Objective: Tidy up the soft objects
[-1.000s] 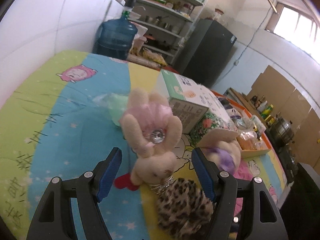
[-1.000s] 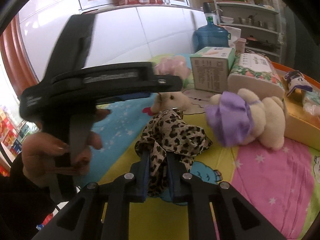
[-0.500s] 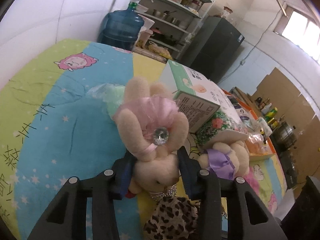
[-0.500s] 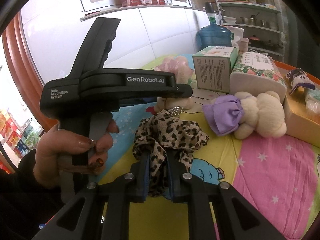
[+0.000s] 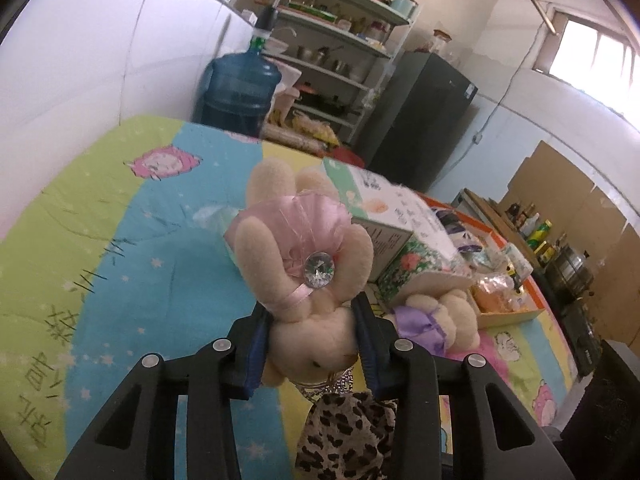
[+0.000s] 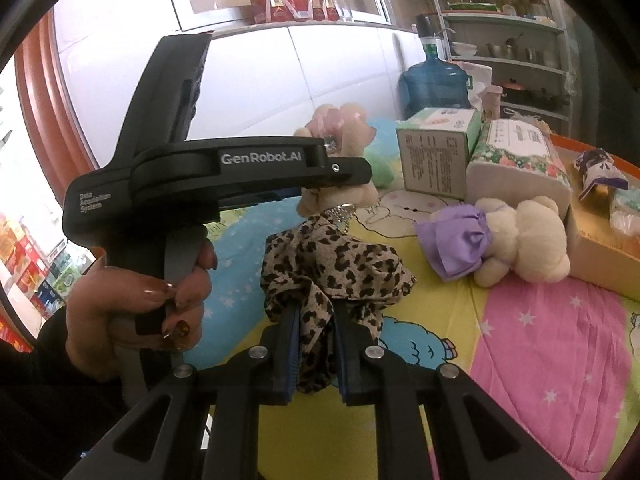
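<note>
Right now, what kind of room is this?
Likely a home kitchen or storage room: shelves of cookware, a water jug, a dark fridge, with a cartoon quilt as the work surface.

My left tongs (image 5: 312, 344) squeeze the pink bunny (image 5: 304, 280), so nothing else fits between them. My right tongs (image 6: 316, 344) pinch the spotty cloth (image 6: 332, 264), and they are full too. To the left of my left tongs the blanket (image 5: 120, 264) is bare and wide, so I could pass there. Ahead and to the right, a green box (image 5: 384, 216) and a flowery box (image 5: 416, 264) block the way. The purple bear (image 6: 500, 248) lies right of my right tongs. Behind it sits a brown tray (image 6: 600, 252). The pink patch (image 6: 560, 352) near my right tongs is free. My left hand (image 6: 136, 308) and its tongs fill the left side.
</note>
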`<move>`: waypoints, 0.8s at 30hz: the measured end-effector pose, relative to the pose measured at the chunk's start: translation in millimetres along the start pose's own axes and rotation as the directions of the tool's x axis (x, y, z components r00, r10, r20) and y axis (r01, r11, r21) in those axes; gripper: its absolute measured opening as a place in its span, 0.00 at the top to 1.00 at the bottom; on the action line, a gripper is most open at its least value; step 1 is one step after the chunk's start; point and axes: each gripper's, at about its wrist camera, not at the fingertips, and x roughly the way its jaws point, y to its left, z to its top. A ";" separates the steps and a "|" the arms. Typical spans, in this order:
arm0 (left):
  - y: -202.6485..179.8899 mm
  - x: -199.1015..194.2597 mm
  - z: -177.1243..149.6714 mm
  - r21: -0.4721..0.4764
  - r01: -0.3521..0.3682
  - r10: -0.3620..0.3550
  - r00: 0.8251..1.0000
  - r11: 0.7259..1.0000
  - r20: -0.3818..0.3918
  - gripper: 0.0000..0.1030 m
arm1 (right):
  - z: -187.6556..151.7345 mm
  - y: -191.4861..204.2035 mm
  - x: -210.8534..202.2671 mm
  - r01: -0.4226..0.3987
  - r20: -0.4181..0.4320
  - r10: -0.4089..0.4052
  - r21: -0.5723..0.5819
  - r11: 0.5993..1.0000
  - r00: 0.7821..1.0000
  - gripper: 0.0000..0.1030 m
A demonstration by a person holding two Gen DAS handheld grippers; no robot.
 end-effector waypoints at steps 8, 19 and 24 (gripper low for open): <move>-2.7 -27.2 5.2 0.014 0.010 -0.011 0.998 1.000 0.059 0.61 | 5.2 7.9 -16.5 0.006 0.042 -0.006 -0.014 1.000 0.999 0.85; -9.0 -54.9 17.5 0.042 -0.008 0.002 0.990 0.999 0.142 0.61 | 7.2 6.5 -50.5 0.059 0.106 -0.056 -0.028 0.998 0.993 0.85; -17.9 -59.4 19.9 0.060 -0.001 -0.008 0.989 0.998 0.150 0.61 | 6.2 -4.1 -68.0 0.093 0.139 -0.092 -0.001 0.996 0.986 0.85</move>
